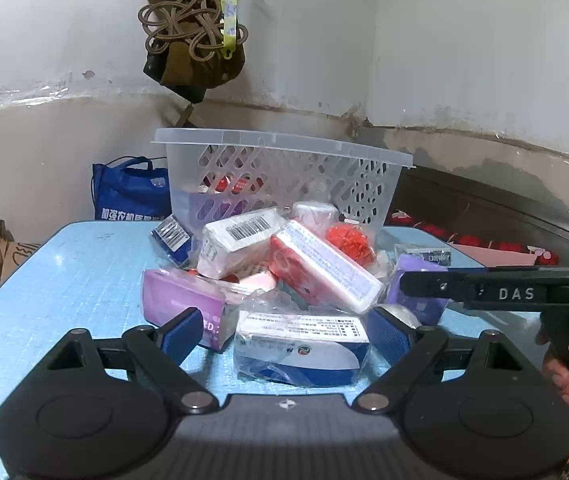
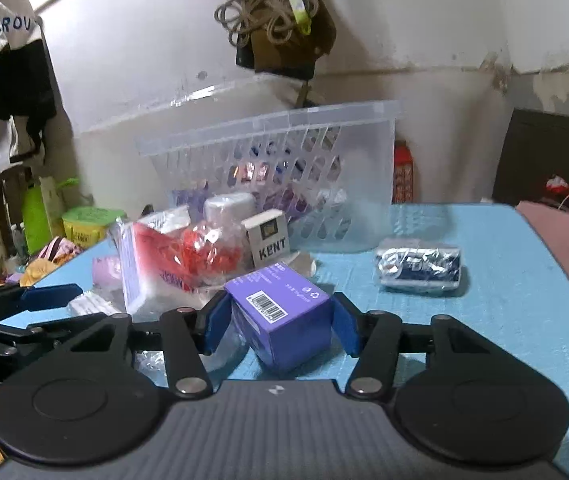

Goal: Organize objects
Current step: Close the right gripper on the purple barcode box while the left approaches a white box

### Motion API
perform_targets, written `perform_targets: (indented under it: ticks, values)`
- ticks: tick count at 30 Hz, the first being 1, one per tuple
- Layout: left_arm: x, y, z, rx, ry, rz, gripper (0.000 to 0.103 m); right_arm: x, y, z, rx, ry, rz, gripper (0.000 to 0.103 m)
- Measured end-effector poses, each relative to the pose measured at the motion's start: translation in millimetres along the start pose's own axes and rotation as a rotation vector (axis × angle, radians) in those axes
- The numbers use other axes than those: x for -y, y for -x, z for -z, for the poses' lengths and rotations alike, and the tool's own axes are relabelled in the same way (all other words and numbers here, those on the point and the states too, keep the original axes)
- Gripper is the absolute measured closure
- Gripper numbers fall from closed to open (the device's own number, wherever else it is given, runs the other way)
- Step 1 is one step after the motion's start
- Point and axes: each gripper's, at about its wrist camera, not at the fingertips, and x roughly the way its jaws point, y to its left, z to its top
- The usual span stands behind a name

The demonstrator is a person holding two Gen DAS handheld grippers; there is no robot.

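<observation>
A stained white wall corner rises behind a light-blue textured worktop (image 1: 64, 280), with a tangle of brown rope and bags (image 1: 192, 36) hanging above it and a dark blue printed tote bag (image 1: 128, 196) standing off the far left edge.

The left hand-held gripper (image 1: 284, 336) sits low over the near edge, level, its blue pads spread wide and released on either side of a plastic-wrapped blue-and-white carton (image 1: 300, 348) without touching it.

The right hand-held gripper (image 2: 280, 322) reaches in from the right side, also level and low; its blue pads stand against both flanks of a small purple cardboard box with a barcode (image 2: 284, 316), clamped on it, though the box's lower corner looks to rest on the worktop.

A clear perforated plastic basket (image 1: 284, 176) stands towards the far edge, holding a few packets. In front of it lies a heap of wrapped boxes, among them a long red-and-white packet (image 1: 324, 268) and a pink-purple box (image 1: 180, 300). A silver-and-blue foil-wrapped pack (image 2: 420, 268) lies alone nearer the right edge.
</observation>
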Motion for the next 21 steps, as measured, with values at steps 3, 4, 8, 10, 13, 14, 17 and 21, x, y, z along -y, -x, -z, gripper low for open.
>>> perform_targets:
  ticks: [3,4,8,10,13,14,17,21]
  values:
    - [-5,1,-1,0.005,0.033,0.018,0.031,3,5,2,0.049,-0.026,-0.009,0.046]
    - [-7,2,-2,0.01,0.036,0.005,0.042,6,6,1,0.063,-0.039,-0.013,0.046]
    - [-14,7,-5,0.017,0.054,0.003,0.053,10,11,3,0.117,-0.067,-0.017,0.047]
    - [-14,6,-4,0.015,0.039,-0.005,0.053,10,10,3,0.12,-0.063,-0.015,0.047]
    - [-10,8,-3,0.028,0.023,-0.017,0.049,11,9,3,0.121,-0.065,-0.018,0.047]
    - [-6,7,-2,0.027,0.009,-0.015,0.039,11,8,3,0.12,-0.067,-0.018,0.047]
    - [2,5,2,0.032,-0.036,-0.016,0.022,11,9,3,0.121,-0.065,-0.019,0.047]
    - [4,3,2,0.025,-0.045,-0.019,0.021,11,8,3,0.123,-0.064,-0.018,0.047]
